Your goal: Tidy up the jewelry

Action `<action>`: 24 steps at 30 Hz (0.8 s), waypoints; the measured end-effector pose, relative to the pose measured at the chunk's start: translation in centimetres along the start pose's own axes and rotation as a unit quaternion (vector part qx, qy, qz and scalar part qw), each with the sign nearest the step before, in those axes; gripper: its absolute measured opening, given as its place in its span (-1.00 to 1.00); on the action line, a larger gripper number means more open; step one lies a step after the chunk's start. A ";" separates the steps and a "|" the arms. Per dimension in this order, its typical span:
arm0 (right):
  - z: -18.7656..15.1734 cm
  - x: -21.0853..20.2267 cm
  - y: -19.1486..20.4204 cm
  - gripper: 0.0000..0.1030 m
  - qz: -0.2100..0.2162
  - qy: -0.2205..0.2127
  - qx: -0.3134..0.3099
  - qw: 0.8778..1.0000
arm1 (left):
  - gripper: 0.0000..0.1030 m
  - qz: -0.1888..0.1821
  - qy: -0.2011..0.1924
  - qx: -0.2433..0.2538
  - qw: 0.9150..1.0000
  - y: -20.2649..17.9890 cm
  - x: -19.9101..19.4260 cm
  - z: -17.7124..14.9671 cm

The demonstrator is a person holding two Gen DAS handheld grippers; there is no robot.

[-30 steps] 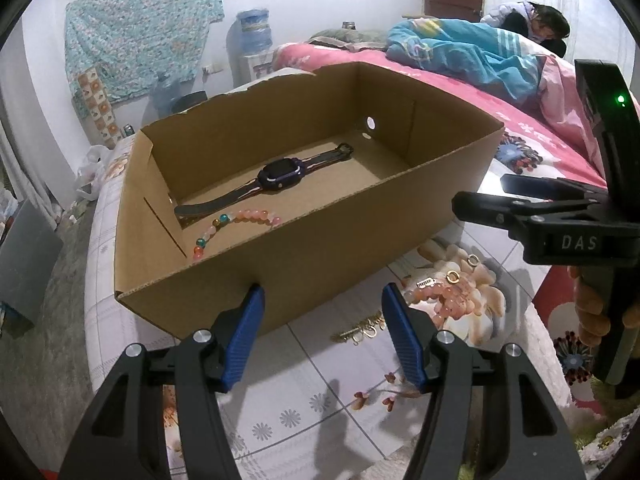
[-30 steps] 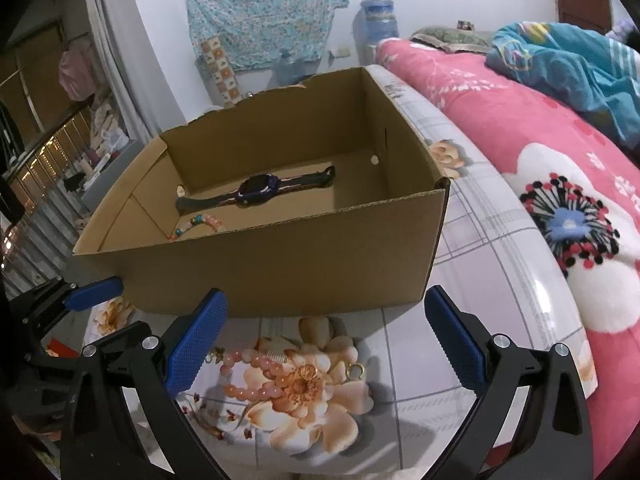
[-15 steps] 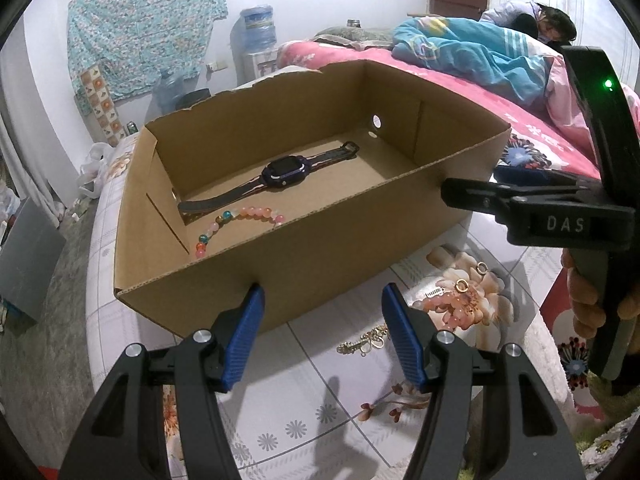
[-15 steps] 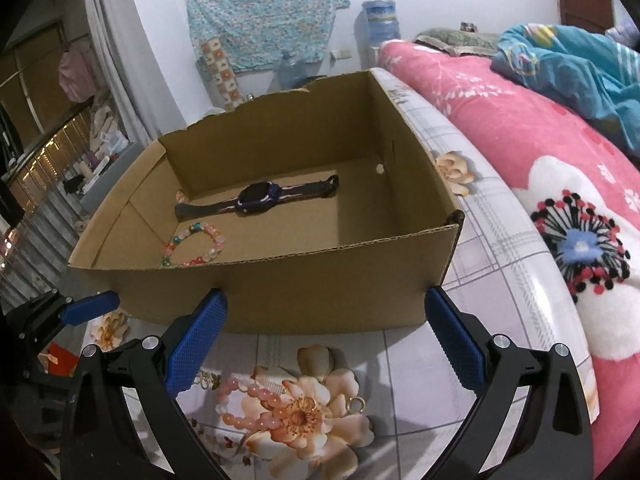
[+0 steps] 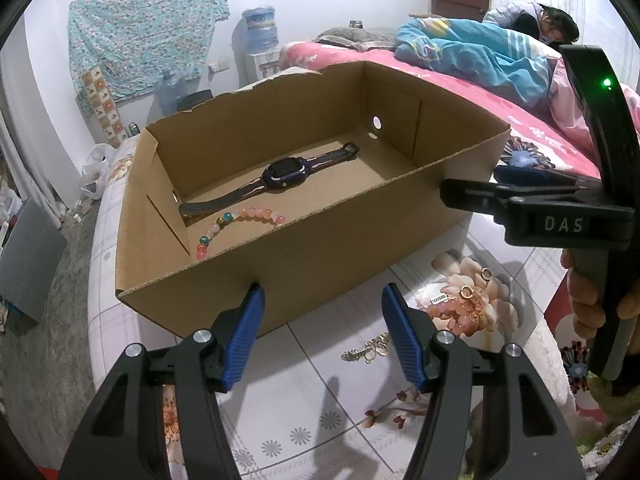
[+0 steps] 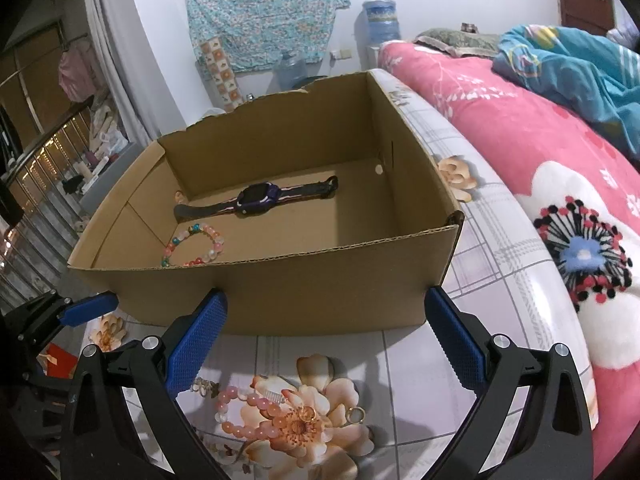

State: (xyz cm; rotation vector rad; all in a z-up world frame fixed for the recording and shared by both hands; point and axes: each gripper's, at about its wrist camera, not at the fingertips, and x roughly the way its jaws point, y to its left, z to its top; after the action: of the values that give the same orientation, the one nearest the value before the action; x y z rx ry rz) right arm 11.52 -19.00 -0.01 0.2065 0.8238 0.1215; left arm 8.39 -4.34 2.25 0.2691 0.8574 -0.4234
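An open cardboard box (image 5: 304,264) (image 6: 304,292) stands on the floral bedsheet. Inside lie a dark wristwatch (image 5: 280,174) (image 6: 256,196) and a coloured bead bracelet (image 5: 236,224) (image 6: 192,244). On the sheet in front of the box lie a pink bead bracelet (image 6: 244,412) (image 5: 452,316), two gold rings (image 6: 354,414) (image 5: 466,291) and a gold chain (image 5: 368,350). My left gripper (image 5: 322,334) is open and empty before the box's near wall. My right gripper (image 6: 326,340) is open and empty above the pink bracelet; it also shows in the left wrist view (image 5: 560,216).
A pink flowered quilt (image 6: 540,152) and a blue blanket (image 5: 472,56) lie on the bed to the right, where a person (image 5: 552,28) rests. Water bottles (image 5: 260,28) stand by the back wall. The bed's edge drops to the floor (image 5: 52,300) at the left.
Both grippers have risen and drawn back a little, so more of the box's inside shows. The right gripper has moved up in the left wrist view. Both stay open.
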 end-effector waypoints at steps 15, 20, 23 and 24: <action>-0.6 -0.4 -0.1 0.84 -0.017 -0.004 -0.003 1.000 | 0.15 0.009 0.003 0.001 1.000 0.1 0.1 0.0; -1.0 -1.0 -0.1 0.84 -0.040 -0.010 -0.009 0.999 | 0.16 0.010 0.002 0.006 1.000 -0.2 -0.2 -0.3; -1.2 -1.4 0.1 0.84 -0.058 -0.014 -0.015 0.998 | 0.16 0.011 0.001 0.007 1.000 -0.4 -0.3 -0.5; -1.3 -1.6 0.1 0.84 -0.064 -0.016 -0.017 0.998 | 0.16 0.011 0.001 0.008 1.000 -0.5 -0.4 -0.5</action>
State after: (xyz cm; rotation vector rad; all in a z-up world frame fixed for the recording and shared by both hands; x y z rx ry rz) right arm 9.52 -19.00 0.31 0.1240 0.7999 0.0118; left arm 7.60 -4.47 2.16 0.2942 0.8531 -0.4093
